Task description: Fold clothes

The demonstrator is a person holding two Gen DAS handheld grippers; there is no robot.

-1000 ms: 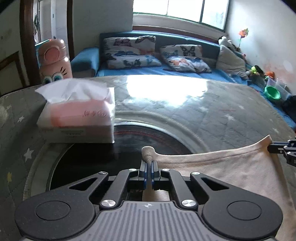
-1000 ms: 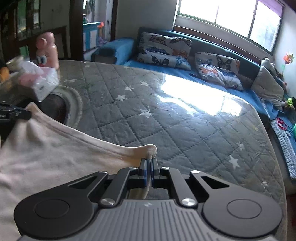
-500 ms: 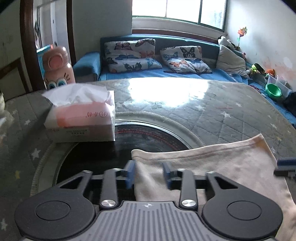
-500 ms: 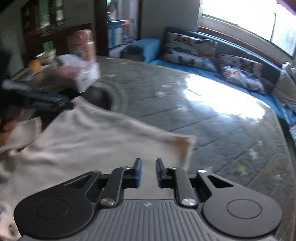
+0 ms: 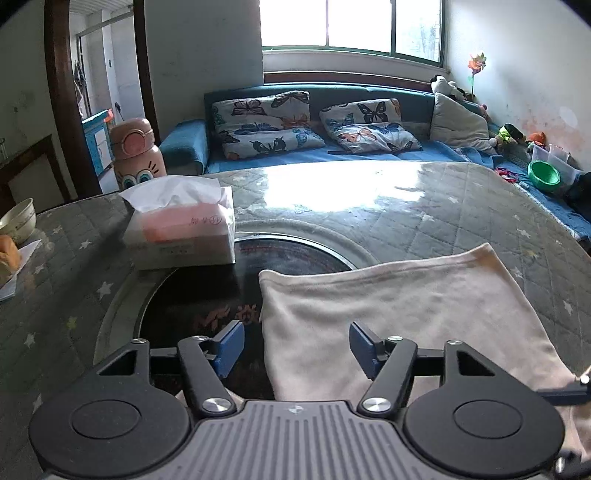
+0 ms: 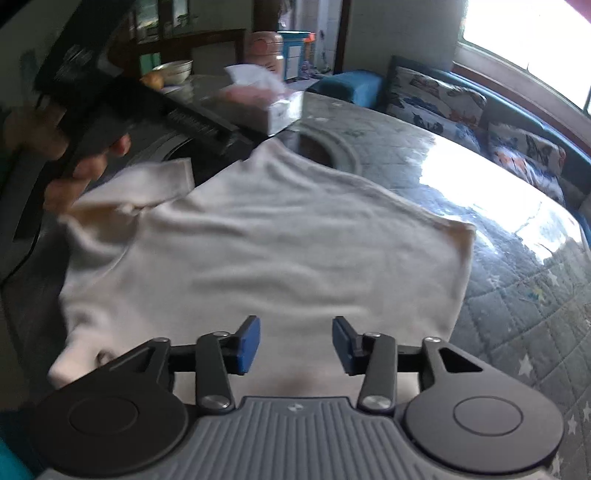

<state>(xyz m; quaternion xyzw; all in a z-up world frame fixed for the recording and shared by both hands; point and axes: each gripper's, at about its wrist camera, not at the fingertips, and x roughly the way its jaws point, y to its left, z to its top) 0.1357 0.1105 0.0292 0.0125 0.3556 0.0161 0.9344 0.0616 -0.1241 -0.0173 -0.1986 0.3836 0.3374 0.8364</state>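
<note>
One cream-coloured garment (image 6: 266,258) lies spread flat on the tabletop (image 5: 424,214), a short sleeve (image 6: 147,181) sticking out at its left side. Two hand-held grippers hover just above it: the left hand-held gripper (image 5: 291,347) and the right hand-held gripper (image 6: 295,345), each with blue pads spreading apart and gripping nothing, the cloth showing below the gaps. The tabletop wears a grey quilted cover with stars around a dark round centre. On it stand one tissue box (image 5: 181,236), one pink bottle (image 5: 136,155) and one bowl (image 5: 18,221). Beyond is a blue sofa (image 5: 369,155) with two butterfly cushions beneath a bright window (image 5: 351,26).
</note>
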